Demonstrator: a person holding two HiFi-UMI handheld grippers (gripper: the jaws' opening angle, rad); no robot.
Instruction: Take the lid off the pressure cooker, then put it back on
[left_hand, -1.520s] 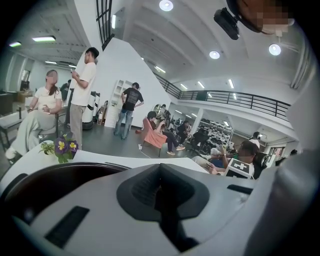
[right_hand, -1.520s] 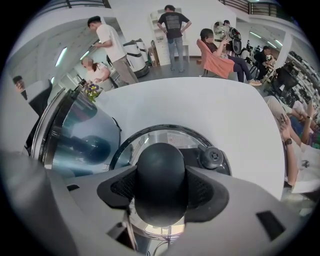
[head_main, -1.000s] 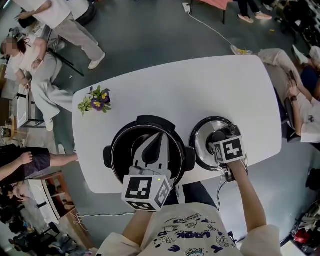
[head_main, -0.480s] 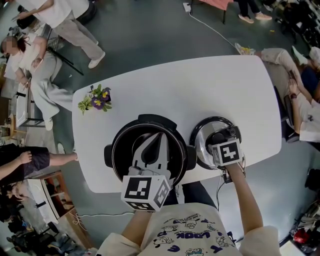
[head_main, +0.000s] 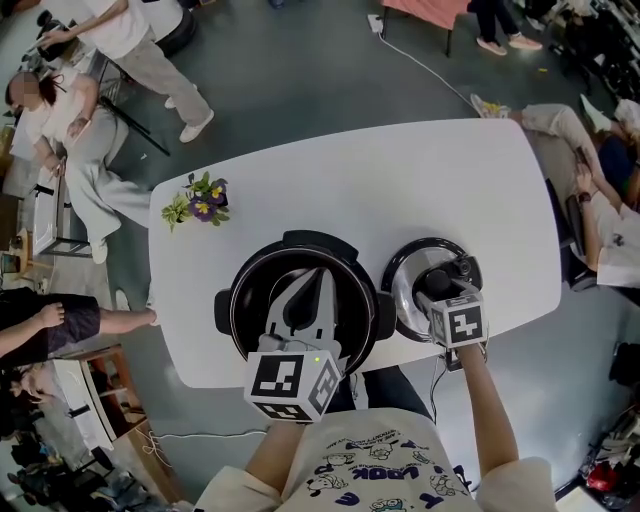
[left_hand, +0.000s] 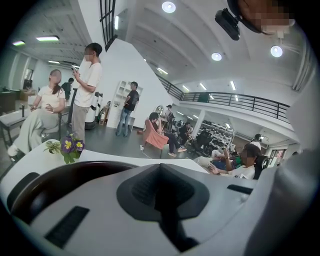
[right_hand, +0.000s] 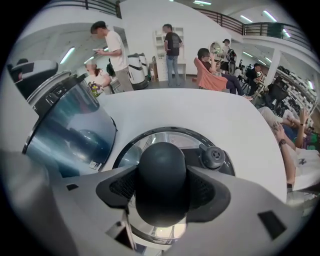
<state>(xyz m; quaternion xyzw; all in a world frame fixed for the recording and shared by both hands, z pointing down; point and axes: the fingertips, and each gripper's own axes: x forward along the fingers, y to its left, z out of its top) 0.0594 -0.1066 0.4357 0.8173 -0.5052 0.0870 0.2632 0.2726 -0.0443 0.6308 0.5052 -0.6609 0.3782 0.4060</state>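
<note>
Lid (head_main: 403, 290) sits on bench (head_main: 400, 180), right of open pressure cooker (head_main: 250, 300). Right gripper (right_hand: 161, 186) fingers clasp its knob (right_hand: 161, 162) (just been easing apart); left gripper (head_main: 320, 282) clenched, empty. Next, probably: firm grip, lift, carry left over pot.

The person wears a cream T-shirt (head_main: 370, 465) with short sleeves. Its front has a dark blue print of small cartoon figures and big letters. Ahead of the T-shirt, the left gripper (head_main: 321, 272) and the right gripper (head_main: 441, 277) are of pale grey plastic with dark ribbed pads (right_hand: 207, 192). Each one carries a marker cube (head_main: 292, 383) with black-and-white squares. The left cube has a small green light (head_main: 317, 358). A thin black cable (head_main: 436, 385) hangs under the right gripper. Its jaws have just been opening slightly, with the lid knob (right_hand: 161, 182) between the pads.
</note>
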